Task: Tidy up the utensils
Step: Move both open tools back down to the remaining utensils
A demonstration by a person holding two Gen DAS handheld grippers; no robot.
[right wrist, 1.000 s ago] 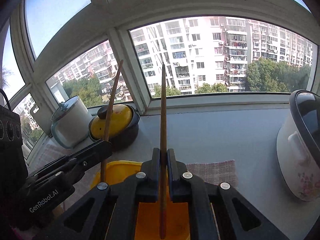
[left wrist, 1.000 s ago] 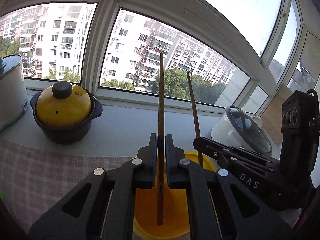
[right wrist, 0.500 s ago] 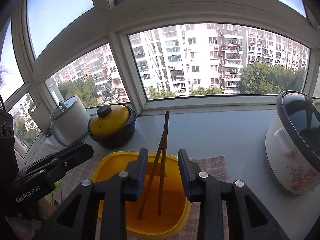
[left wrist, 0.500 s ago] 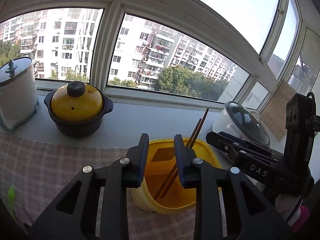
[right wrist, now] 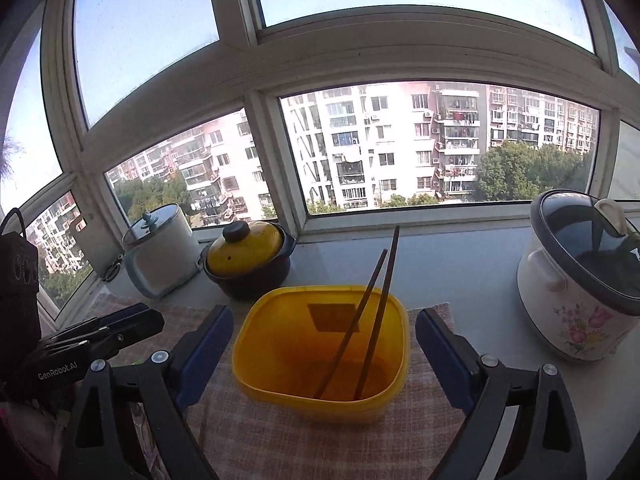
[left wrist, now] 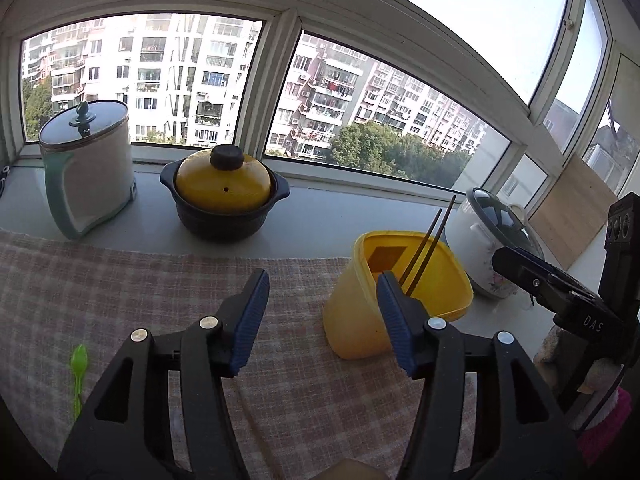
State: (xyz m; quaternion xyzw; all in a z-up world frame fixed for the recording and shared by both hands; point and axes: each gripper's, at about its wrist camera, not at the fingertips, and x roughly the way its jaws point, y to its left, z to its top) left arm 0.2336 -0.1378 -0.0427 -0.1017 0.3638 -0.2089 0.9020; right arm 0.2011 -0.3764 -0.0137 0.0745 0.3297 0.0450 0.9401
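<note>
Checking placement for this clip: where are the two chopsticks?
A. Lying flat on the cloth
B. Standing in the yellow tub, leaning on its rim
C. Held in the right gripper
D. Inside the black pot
B: both chopsticks stand tilted inside the yellow tub, free of either gripper.

Right gripper [right wrist: 324,344] jaws opening, nothing pinched. Yellow container [right wrist: 320,396] sits on checked cloth [right wrist: 424,432] between the blue pads [right wrist: 440,356], apart from both. Two chopsticks [right wrist: 374,312] lean inside it (tips above the rim). Left gripper [right wrist: 100,330] at left edge. Floral cooker [right wrist: 580,276] right.
</note>
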